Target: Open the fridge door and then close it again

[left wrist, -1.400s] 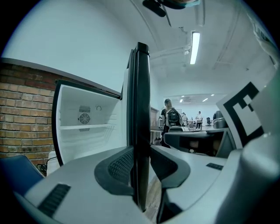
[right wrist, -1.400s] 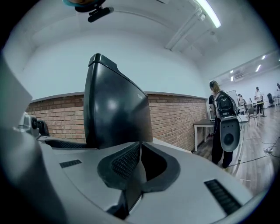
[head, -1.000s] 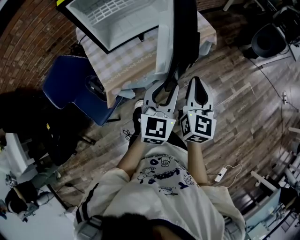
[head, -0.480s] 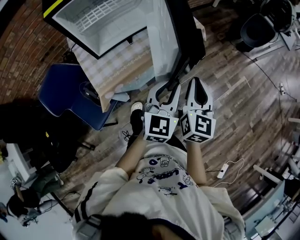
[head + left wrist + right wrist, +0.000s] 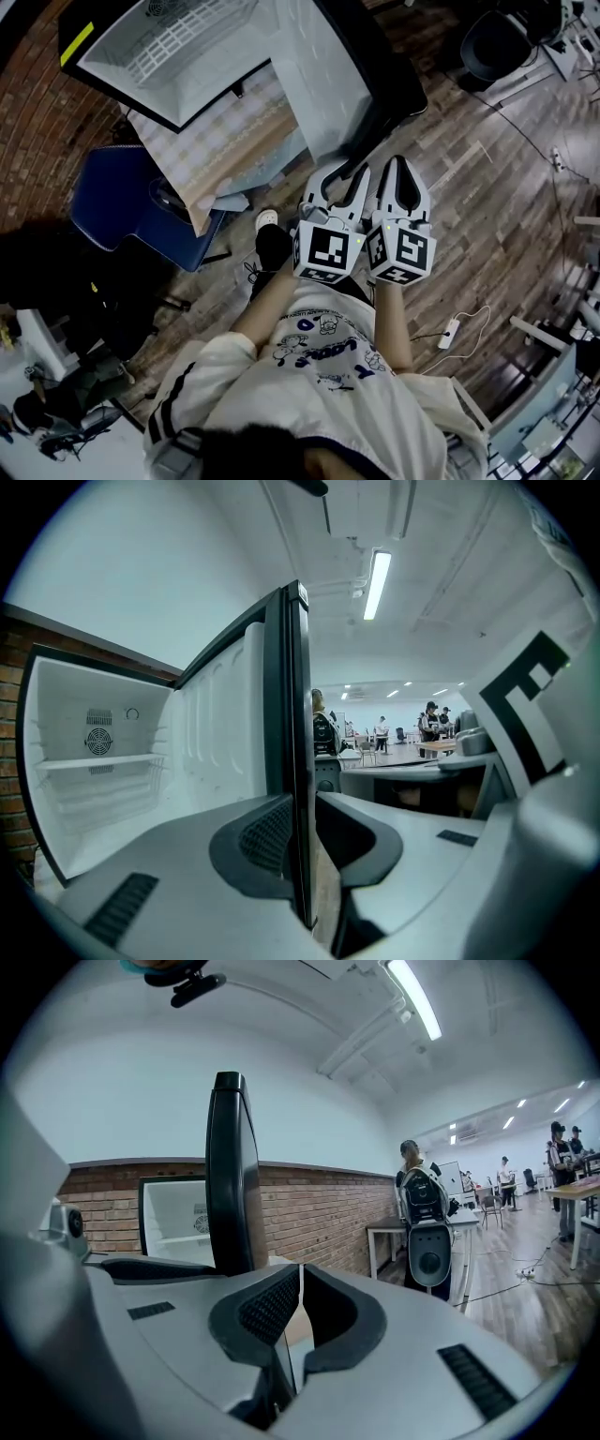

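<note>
Brick wall (image 5: 37, 84) backdrop. Fridge (image 5: 169, 52), eleven o'clock, open. Left gripper (image 5: 342, 176): jaws just closing, pinching door (image 5: 323, 70) edge to swing it. Right gripper (image 5: 401, 169): jaws pressed together, idle.

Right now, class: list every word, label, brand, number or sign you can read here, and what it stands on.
No text can be read.
Shirt: blue print, too blurred to read.
Left tool, right tool: marker squares on their cubes, no letters.
Fridge: yellow strip, no legible words.
</note>
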A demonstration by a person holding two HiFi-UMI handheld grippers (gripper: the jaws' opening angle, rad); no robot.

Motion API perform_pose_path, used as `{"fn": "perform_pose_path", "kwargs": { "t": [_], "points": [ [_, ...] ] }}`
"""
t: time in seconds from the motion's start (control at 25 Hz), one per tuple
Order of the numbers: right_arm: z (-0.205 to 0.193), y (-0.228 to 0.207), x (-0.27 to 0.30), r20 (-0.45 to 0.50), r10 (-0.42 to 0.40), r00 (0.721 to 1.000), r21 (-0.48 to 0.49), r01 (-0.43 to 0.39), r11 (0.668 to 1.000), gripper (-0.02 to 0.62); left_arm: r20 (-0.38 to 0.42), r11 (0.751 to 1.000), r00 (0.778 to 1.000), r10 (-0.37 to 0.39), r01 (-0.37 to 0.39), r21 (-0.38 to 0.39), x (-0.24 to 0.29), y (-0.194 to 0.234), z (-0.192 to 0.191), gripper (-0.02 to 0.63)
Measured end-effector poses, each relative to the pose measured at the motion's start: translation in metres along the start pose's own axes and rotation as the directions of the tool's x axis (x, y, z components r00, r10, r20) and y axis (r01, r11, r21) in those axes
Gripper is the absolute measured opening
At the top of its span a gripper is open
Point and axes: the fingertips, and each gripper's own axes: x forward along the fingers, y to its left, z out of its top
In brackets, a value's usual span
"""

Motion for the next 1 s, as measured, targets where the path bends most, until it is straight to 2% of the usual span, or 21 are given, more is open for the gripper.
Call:
{"fn": "perform_pose_path", "kwargs": {
  "t": [0.36,1.0],
  "points": [
    [0.001,-0.029,0.004,-0.003,-0.056,0.998,0.007,0.056,0.998,0.034,0.001,0.999,0.999,-0.035,0.035,0.017,0.023,-0.015,0.005,0.086],
    [-0.001,-0.043,0.014,-0.031,-0.057,0.998,-0.012,0.057,0.998,0.034,0.006,0.998,0.998,-0.062,0.062,0.017,0.034,-0.024,0.009,0.086]
  ]
}}
